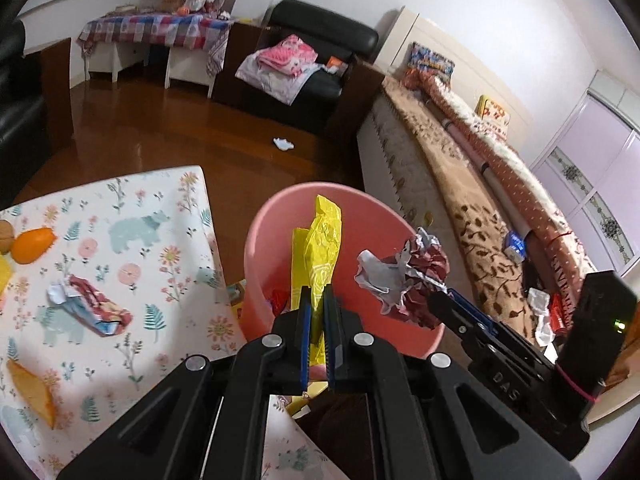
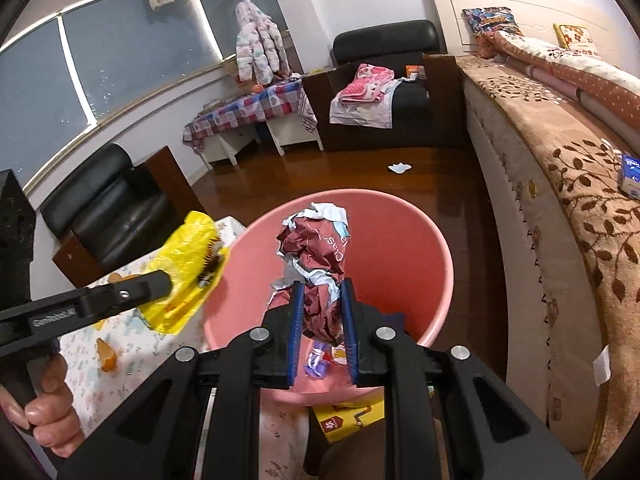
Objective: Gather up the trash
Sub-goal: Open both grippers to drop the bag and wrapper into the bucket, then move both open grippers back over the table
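left gripper [image 1: 318, 300] pinches a yellow wrapper [image 1: 318, 240], right gripper [image 2: 322, 300] clamps crumpled maroon paper [image 2: 316, 248], both above the pink bin [image 2: 420, 240]

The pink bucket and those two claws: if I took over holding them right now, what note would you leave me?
Left gripper: shut on a yellow wrapper, above the pink bucket.
Right gripper: shut on a crumpled red wrapper, also over the bucket.
Done: some trash already lies in the bucket.
Left: drop both pieces in, then collect the crushed wrapper and orange scraps from the table, and a white scrap on the floor.
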Action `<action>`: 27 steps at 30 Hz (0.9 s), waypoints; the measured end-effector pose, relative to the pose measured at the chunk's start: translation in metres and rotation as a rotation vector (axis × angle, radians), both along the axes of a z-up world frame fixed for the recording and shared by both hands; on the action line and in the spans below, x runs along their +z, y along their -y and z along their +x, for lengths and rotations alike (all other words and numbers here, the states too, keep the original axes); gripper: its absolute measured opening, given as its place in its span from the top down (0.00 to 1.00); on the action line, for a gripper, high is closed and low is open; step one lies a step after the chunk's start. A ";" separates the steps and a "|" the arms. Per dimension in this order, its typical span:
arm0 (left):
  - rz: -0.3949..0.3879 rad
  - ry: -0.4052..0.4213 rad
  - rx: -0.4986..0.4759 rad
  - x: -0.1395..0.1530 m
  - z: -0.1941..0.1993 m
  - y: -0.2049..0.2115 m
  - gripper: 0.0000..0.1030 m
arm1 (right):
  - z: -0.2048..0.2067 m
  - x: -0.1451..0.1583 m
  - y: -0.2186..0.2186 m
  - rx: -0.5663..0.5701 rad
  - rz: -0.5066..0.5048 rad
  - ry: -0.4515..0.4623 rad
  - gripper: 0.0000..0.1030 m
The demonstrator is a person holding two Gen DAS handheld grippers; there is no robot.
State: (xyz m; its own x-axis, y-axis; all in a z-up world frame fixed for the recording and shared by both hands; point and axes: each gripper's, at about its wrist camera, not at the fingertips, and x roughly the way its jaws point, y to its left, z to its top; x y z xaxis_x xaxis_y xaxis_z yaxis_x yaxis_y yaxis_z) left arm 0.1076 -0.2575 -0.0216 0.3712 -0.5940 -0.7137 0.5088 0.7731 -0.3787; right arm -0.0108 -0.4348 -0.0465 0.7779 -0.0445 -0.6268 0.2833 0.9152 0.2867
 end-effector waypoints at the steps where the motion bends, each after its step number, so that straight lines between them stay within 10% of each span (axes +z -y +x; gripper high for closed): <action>1: 0.008 -0.008 -0.001 -0.004 0.002 0.004 0.95 | 0.001 -0.002 0.000 -0.001 0.000 -0.007 0.82; 15: 0.078 -0.020 -0.015 -0.032 0.004 0.030 0.95 | 0.012 -0.016 0.007 -0.038 0.008 -0.053 0.82; 21: 0.086 0.025 -0.001 -0.027 -0.003 0.029 0.68 | 0.013 -0.022 0.009 -0.036 0.055 -0.065 0.79; 27: 0.068 0.025 0.014 -0.023 -0.004 0.019 0.64 | 0.011 -0.021 0.006 -0.036 0.052 -0.068 0.75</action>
State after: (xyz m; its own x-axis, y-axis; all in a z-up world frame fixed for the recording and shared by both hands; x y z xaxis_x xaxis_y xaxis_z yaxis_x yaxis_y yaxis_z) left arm 0.1041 -0.2763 -0.0442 0.3979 -0.5387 -0.7426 0.5062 0.8040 -0.3119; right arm 0.0005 -0.4408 -0.0676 0.7321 -0.0375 -0.6801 0.3361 0.8883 0.3129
